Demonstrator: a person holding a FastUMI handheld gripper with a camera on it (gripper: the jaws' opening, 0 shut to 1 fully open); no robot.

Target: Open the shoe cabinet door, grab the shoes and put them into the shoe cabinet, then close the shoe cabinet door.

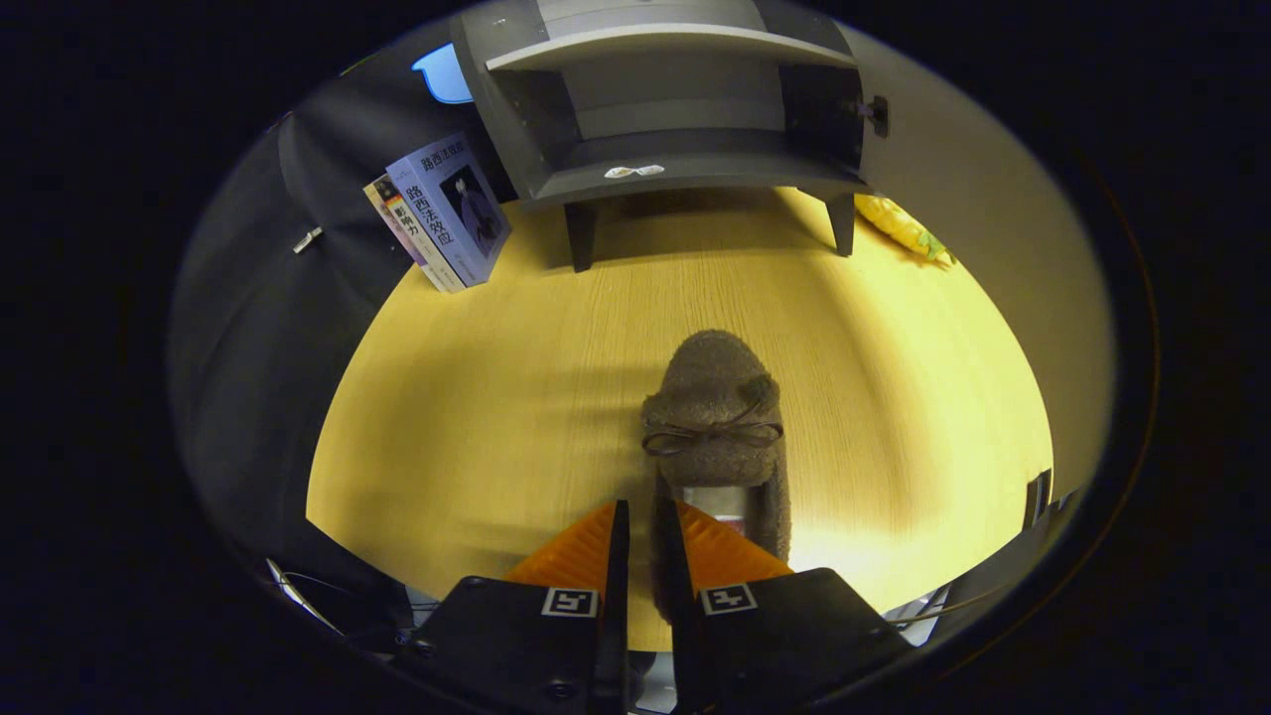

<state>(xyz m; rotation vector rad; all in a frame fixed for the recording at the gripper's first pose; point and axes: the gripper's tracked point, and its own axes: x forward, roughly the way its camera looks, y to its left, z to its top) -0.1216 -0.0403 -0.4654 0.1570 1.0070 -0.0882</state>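
A fuzzy brown slipper (717, 422) with a thin bow lies on the wooden table (477, 397), toe pointing away toward the cabinet. My gripper (640, 521) is shut on the slipper's left side wall near the heel, one orange finger (576, 556) outside and the other finger (720, 551) inside the shoe opening. Beyond the slipper stands the grey shoe cabinet (675, 109) on short legs, its door (968, 179) swung open to the right, showing an inner shelf and a bare bottom board with a small white scrap on it.
Two books (442, 214) lean against the cabinet's left side. A yellow toy (902, 228) lies behind the cabinet's right leg. Cables trail off the table's near edge on both sides of the gripper.
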